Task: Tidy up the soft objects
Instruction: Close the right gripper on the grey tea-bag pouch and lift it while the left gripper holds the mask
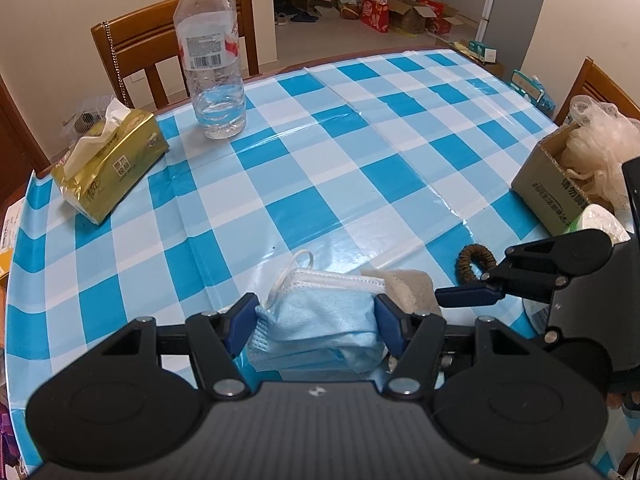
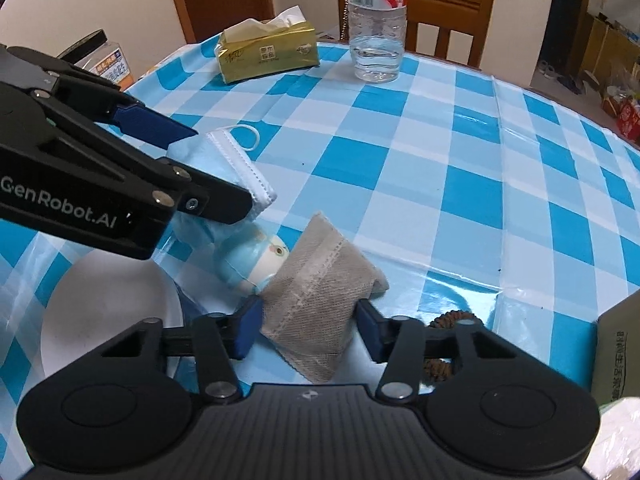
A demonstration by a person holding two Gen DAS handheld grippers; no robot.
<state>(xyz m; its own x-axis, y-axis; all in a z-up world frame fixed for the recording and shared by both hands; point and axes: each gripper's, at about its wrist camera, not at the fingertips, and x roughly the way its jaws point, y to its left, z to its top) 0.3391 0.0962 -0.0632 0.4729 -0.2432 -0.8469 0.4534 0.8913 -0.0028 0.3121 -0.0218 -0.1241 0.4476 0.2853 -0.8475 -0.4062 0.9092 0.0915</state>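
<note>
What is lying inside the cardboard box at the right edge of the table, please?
A pale, netted bath pouf fills the open cardboard box and bulges above its rim. Whatever lies under the pouf is covered, and the right gripper hides the box's near corner.

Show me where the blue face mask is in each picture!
Left wrist view: the blue face mask sits bottom centre, squeezed between the left gripper jaws.
Right wrist view: the mask is at the left, sticking out from the left gripper that reaches in from the side.
Shared landmark: the water bottle stands at the table's far edge in both.
</note>
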